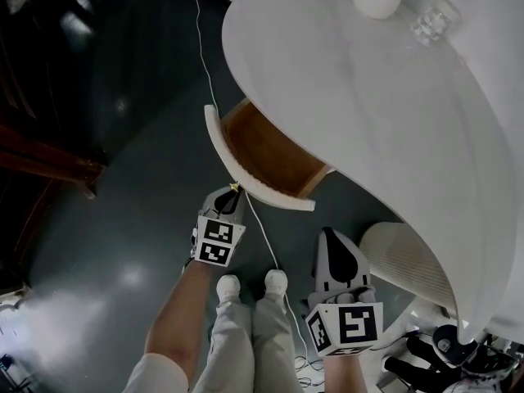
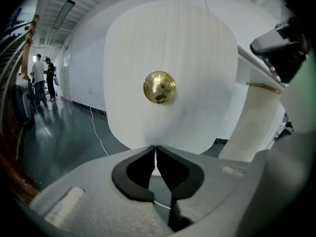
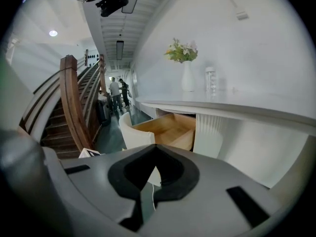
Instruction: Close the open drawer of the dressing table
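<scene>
While the person's left forearm stretches forward from the body, the left gripper (image 1: 228, 196) points straight at the drawer front (image 1: 218, 142). Its jaws are pressed together with nothing between them. In the head view its tips sit right at the brass knob (image 1: 235, 187). In the left gripper view the knob (image 2: 159, 87) lies above the closed tips, and I cannot tell whether they touch it. The right gripper (image 1: 332, 240) is held lower and further back, beside the person's legs and well apart from the drawer. Its jaws are closed too, and empty.

Dark floor (image 1: 123, 219) lies open to the left of the drawer and in front of it. A white cable (image 1: 264, 240) runs across the floor under the left gripper and past the person's shoes. To the right, a ribbed white pedestal (image 1: 405, 256) stands near the right gripper.

The drawer (image 1: 266, 150) is pulled well out from under the white dressing table (image 1: 368, 129), at its left end. Its curved front is white and its inside is bare pale wood. In the right gripper view the drawer (image 3: 170, 127) juts out below the tabletop.
</scene>
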Demonstrator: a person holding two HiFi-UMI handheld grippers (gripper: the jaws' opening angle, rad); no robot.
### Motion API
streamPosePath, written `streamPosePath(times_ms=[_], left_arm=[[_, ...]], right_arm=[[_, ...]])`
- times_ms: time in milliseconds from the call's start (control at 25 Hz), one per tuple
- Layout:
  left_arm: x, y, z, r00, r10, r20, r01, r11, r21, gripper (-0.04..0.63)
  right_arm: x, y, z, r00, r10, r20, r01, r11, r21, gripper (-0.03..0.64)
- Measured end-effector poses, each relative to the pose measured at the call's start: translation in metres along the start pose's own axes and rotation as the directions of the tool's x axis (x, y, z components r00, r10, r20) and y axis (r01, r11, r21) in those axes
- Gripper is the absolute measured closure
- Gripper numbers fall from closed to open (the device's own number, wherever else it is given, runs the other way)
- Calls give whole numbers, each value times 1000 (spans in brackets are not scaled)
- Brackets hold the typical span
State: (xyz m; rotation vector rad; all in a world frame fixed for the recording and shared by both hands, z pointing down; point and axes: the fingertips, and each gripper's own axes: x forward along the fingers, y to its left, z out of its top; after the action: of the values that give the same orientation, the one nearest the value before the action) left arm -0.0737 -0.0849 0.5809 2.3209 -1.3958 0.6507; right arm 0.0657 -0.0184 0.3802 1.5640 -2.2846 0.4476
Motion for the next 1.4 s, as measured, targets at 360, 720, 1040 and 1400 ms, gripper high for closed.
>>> streamPosePath(times_ms=[360,720,1040,1400], left_arm=[[23,-5,15,999,3,36,-3,1000,3,572],[38,-10,29,999,-23,49,21,999,46,572],[48,-9,34,997,-59,43,53,992,116,572],[64,-17,47,996,-87,29,83,989,125,571]], right_arm=[[0,-9,-5,999,-44,5,44,999,23,623],[9,-34,-7,985,-172,-6,173,985,30,623],[23,-38,-16,962,-271,-42,273,961,52,623],[17,-49,-18,922,-382,-63,386,919,80,623]])
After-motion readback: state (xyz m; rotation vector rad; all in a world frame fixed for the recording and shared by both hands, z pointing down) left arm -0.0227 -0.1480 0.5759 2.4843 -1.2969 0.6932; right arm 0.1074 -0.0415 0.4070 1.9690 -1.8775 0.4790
